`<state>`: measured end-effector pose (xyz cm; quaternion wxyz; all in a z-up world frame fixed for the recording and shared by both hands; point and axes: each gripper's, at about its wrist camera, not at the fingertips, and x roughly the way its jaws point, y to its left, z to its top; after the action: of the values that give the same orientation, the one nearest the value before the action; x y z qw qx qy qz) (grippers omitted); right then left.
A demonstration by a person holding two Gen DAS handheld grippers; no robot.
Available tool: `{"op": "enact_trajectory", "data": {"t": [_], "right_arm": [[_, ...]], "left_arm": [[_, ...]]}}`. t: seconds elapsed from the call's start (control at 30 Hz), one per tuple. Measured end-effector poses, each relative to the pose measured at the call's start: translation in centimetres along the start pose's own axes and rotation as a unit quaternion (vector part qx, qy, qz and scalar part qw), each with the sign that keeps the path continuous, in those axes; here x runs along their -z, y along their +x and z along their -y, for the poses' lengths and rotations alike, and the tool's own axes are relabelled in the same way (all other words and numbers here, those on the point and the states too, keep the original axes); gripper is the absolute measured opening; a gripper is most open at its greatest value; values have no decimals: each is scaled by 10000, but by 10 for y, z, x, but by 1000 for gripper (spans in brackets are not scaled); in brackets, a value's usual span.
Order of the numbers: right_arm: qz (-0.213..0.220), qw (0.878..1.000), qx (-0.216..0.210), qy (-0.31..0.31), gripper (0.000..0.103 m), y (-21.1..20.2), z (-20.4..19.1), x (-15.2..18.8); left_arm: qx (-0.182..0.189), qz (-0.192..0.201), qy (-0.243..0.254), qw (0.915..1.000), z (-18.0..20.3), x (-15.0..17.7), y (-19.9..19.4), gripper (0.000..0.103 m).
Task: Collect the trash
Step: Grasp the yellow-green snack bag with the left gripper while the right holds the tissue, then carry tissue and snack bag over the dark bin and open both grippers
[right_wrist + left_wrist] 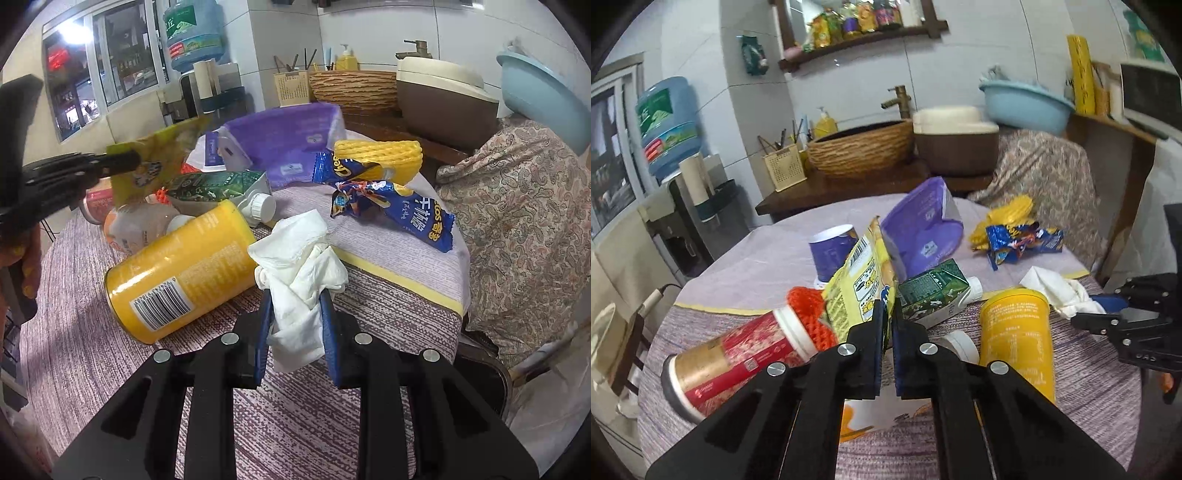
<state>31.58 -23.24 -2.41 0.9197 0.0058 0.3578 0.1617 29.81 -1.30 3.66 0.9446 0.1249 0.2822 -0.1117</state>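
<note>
Trash covers the round table (746, 258): the left gripper (888, 317) has its 2 fingers pinched tight on a yellow snack bag (862, 273) near the red can (738, 354), while the right gripper (295, 314) clamps a crumpled white tissue (299, 266) just right of the yellow can (181, 273).

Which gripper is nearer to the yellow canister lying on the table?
Right. The right gripper, shut on the white tissue, sits right beside the yellow canister. The left gripper holds the yellow snack bag farther off.
</note>
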Motion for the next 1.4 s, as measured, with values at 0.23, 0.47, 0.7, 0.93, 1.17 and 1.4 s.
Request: {"op": "enact_trajectory", "data": {"t": [0.23, 0.47, 0.7, 0.93, 1.17, 1.4], "right_arm": [[332, 9994, 84, -83, 26, -20, -6, 7], [598, 9977, 303, 142, 26, -34, 6, 12], [841, 9959, 340, 70, 26, -59, 1, 14], [1054, 9938, 326, -161, 26, -94, -10, 28], [1255, 9909, 480, 110, 26, -132, 5, 59], [1222, 9862, 894, 674, 26, -155, 37, 114]], "left_arm": [[37, 426, -587, 9974, -15, 23, -45, 4], [-172, 824, -921, 9922, -24, 31, -87, 4], [67, 1152, -999, 9883, -11, 25, -124, 4], [486, 1548, -551, 9852, 52, 22, -156, 4], [1027, 1638, -483, 9799, 108, 31, -157, 4], [1584, 1365, -449, 9769, 162, 42, -136, 4]]}}
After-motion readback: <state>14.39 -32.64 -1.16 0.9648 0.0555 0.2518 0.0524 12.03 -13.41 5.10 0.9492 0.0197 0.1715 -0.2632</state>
